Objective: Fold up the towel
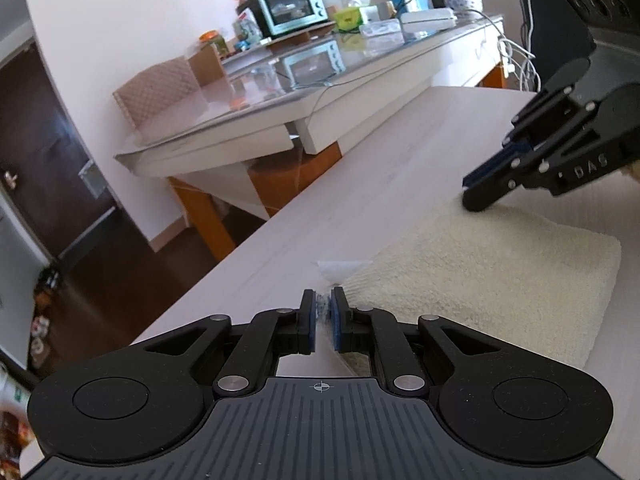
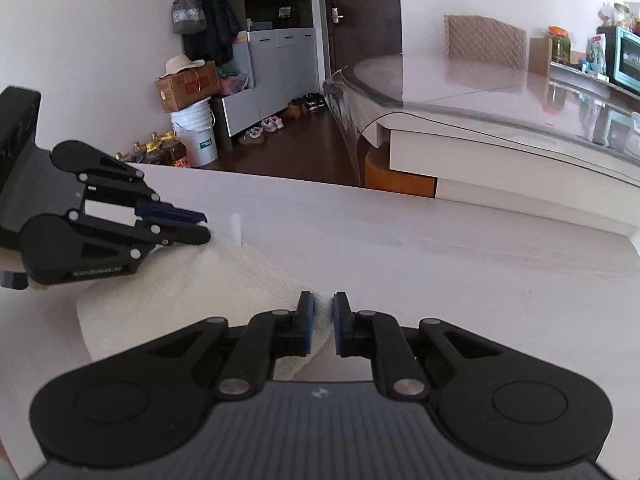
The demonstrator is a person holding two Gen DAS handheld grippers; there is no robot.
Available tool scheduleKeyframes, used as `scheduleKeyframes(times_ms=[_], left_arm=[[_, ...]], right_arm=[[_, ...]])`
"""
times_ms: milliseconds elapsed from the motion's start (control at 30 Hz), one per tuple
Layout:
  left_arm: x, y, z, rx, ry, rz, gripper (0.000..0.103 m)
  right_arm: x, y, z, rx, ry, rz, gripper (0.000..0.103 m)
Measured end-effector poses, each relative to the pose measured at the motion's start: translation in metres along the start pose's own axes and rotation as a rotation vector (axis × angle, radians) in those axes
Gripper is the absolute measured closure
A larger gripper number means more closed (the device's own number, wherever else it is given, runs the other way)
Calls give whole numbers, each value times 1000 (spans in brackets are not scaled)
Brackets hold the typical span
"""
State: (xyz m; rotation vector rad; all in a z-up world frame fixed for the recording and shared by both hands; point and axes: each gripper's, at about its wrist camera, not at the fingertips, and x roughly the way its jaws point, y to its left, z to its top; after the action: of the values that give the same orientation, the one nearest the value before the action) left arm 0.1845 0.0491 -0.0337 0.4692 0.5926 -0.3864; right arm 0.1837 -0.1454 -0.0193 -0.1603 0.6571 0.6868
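A cream towel (image 1: 480,276) lies folded on the pale wooden table (image 1: 360,184). My left gripper (image 1: 324,310) is shut on the towel's near corner, with a white label (image 1: 334,270) sticking out ahead of it. My right gripper (image 2: 323,310) is shut on the opposite corner of the towel (image 2: 192,292). In the left wrist view the right gripper (image 1: 476,194) is low on the towel's far edge. In the right wrist view the left gripper (image 2: 202,226) is at the towel's far corner.
A glass-topped side table (image 1: 256,120) with a teal toaster oven (image 1: 294,8), jars and boxes stands beyond the work table. A chair (image 1: 156,90) is behind it. A bucket (image 2: 196,132), a box, bottles and shoes sit on the dark floor.
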Motion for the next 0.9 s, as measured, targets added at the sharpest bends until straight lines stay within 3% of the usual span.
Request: scheduleKeyframes(times_ms=[67, 100, 133, 300, 533, 900], left_arm=[[-1, 5, 0, -31, 0, 15, 55], [-1, 8, 0, -45, -1, 19, 39], [-4, 13, 0, -79, 1, 15, 35], [-24, 20, -6, -136, 20, 47, 35], [-74, -7, -28, -214, 17, 62, 35], [-82, -29, -47, -232, 49, 83, 37]], right_arm=[[-4, 4, -1, -22, -10, -22, 82], [-7, 4, -1, -24, -19, -28, 81], [-11, 5, -1, -25, -29, -34, 81], [-37, 19, -6, -50, -73, -54, 80], [-62, 69, -30, -111, -60, 40, 80], [-57, 83, -48, -145, 1, 53, 81]])
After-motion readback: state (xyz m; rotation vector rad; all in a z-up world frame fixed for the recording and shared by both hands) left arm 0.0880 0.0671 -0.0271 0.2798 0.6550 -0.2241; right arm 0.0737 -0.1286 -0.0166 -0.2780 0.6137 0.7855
